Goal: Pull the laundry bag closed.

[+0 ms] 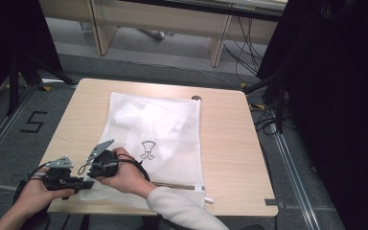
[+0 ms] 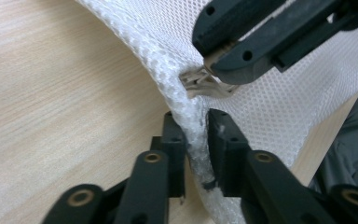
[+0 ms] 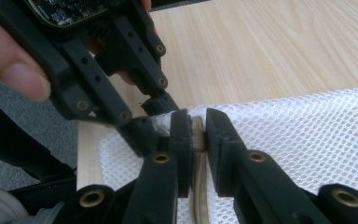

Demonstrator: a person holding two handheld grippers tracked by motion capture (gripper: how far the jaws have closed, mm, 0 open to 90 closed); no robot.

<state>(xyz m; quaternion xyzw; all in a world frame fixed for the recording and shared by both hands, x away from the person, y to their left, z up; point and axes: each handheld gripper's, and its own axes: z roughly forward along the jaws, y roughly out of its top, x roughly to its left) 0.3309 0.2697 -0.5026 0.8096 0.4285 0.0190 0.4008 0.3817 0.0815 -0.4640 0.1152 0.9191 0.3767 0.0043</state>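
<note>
Wooden table (image 1: 230,143), pale top, set on grey floor.

White mesh laundry bag (image 1: 155,129) lies flat across the table's middle, reaching from the far edge to the near edge. Small black drawing (image 1: 148,149) printed near its centre. Zip (image 1: 179,186) runs along the near edge of the bag.

Person at the near side, both hands at the bag's near left corner. Light sleeve (image 1: 182,208) on the right arm.

Left gripper (image 2: 196,140): jaws clamped on a bunched fold of mesh at the bag's corner, lifted a little off the wood. Mesh squeezed between the pads.

Right gripper (image 3: 198,133): just beside the left one, nearly touching it. Jaws closed on a thin beige piece at the bag's edge, probably the zip pull (image 2: 205,84); close-up too tight to be sure. Mesh lies on both sides of it.

Small dark round thing (image 1: 196,98) sits on the table at the bag's far right corner.
</note>
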